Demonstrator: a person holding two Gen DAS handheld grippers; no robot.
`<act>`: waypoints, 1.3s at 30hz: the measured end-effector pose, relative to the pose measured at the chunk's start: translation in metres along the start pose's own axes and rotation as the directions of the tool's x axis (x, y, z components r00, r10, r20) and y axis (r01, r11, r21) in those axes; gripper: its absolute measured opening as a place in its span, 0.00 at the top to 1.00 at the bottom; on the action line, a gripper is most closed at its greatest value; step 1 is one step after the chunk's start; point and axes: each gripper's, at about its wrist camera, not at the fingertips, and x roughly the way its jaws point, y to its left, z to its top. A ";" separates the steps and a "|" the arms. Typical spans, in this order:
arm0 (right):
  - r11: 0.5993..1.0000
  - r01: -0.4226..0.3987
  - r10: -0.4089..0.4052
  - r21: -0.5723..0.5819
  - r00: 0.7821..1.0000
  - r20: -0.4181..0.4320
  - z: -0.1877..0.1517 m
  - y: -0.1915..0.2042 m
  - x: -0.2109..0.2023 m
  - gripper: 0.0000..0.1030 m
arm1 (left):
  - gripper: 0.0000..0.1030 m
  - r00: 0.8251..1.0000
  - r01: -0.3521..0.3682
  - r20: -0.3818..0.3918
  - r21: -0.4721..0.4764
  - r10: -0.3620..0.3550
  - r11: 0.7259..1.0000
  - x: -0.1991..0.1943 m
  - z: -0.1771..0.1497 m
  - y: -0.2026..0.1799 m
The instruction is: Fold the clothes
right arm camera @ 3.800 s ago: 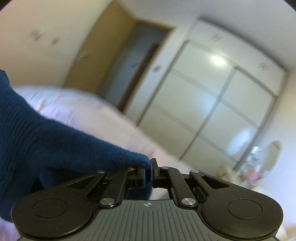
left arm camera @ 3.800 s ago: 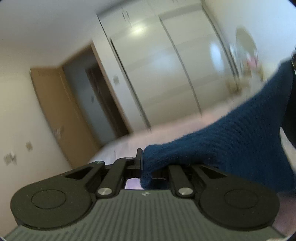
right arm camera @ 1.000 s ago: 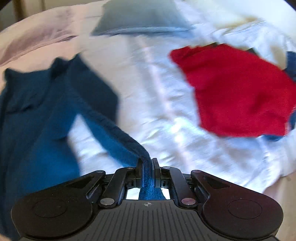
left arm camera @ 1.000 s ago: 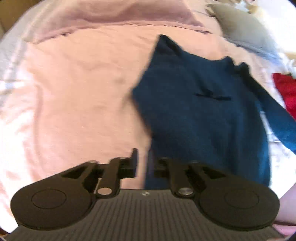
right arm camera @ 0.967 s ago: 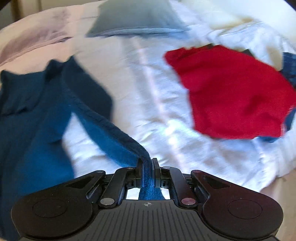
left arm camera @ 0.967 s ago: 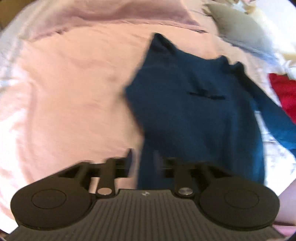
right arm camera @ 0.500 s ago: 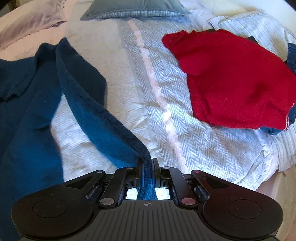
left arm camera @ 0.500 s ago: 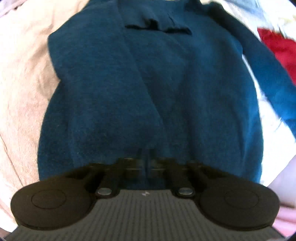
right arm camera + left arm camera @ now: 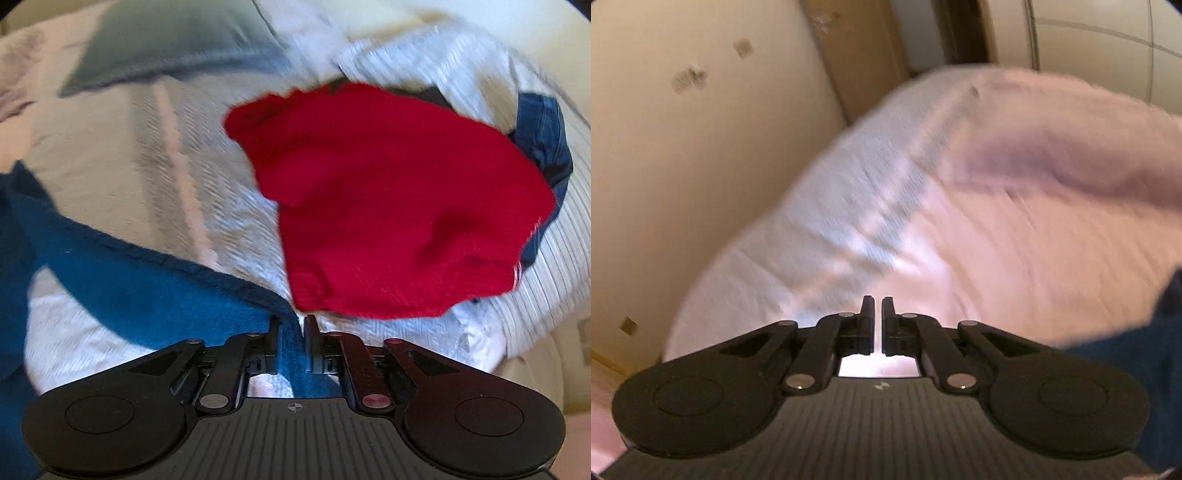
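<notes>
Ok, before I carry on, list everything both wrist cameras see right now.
blue sweater: one, dark teal-blue, on the bed at left, its sleeve end between the right gripper's fingers
red sweater: one, red, on the bed at right
blue garment: one, denim blue, partly under the red sweater
pillow: one, grey, far end of the bed
bed cover: one, white, ribbed
pink blanket: one, pale pink, on the bed
door: one, wood brown, beyond the bed
left gripper: one, black, shut, empty
right gripper: one, black, jaws opening around the sleeve
</notes>
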 end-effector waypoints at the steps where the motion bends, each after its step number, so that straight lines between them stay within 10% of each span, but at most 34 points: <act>1: 1.000 0.021 -0.021 0.004 1.000 0.007 0.004 0.001 -0.001 0.82 | 0.97 1.000 -0.006 0.021 0.015 0.006 1.000 -0.002 0.005 -0.003; 4: 0.994 0.107 -0.107 0.005 0.992 0.064 0.012 0.013 -0.006 0.37 | 0.81 0.995 0.094 0.019 0.135 -0.098 0.986 -0.007 -0.004 -0.036; 7: 0.996 0.089 -0.085 -0.030 0.989 0.120 0.019 0.034 -0.012 0.35 | 0.70 0.953 0.302 -0.077 0.274 -0.293 0.913 -0.002 -0.032 -0.095; 13: 0.926 -0.309 0.340 -0.218 0.933 0.119 0.028 0.109 -0.009 0.32 | 0.56 0.821 0.562 -0.223 0.475 -0.526 0.677 0.018 -0.073 -0.207; 18: 0.840 -0.411 0.465 -0.355 0.882 0.080 0.035 0.187 0.021 0.24 | 0.41 0.799 0.573 -0.230 0.570 -0.556 0.589 0.057 -0.088 -0.264; 20: 0.822 -0.420 0.482 -0.385 0.873 0.076 0.037 0.213 0.037 0.24 | 0.55 0.804 0.561 -0.229 0.599 -0.549 0.571 0.075 -0.095 -0.282; 21: 0.822 -0.403 0.471 -0.402 0.879 0.080 0.038 0.222 0.046 0.24 | 0.92 0.819 0.538 -0.221 0.617 -0.529 0.575 0.082 -0.094 -0.284; 24: 0.852 -0.324 0.404 -0.412 0.906 0.124 0.047 0.233 0.071 0.87 | 0.91 0.873 0.443 -0.123 0.602 -0.471 0.665 0.105 -0.076 -0.274; 27: 0.934 -0.303 0.336 -0.192 0.926 0.172 0.075 0.204 0.092 0.85 | 0.86 0.894 0.444 -0.133 0.396 -0.428 0.804 0.141 -0.037 -0.236; 29: 0.928 -0.366 0.372 -0.067 0.919 0.129 0.089 0.188 0.101 0.60 | 0.96 0.918 0.398 -0.148 0.332 -0.369 0.855 0.156 -0.024 -0.222; 33: 0.843 -0.536 0.525 0.045 0.838 0.147 0.091 0.174 0.085 0.35 | 0.81 0.923 0.386 -0.128 0.308 -0.364 0.870 0.136 -0.020 -0.216; 35: 0.784 -0.616 0.598 0.069 0.781 0.182 0.083 0.178 0.075 0.25 | 0.78 0.842 0.539 -0.173 0.202 -0.512 0.818 0.119 -0.025 -0.223; 39: 0.597 -0.792 0.796 0.128 0.604 0.031 0.065 0.220 0.090 0.25 | 0.65 0.585 0.788 -0.341 0.025 -0.736 0.615 0.107 -0.057 -0.272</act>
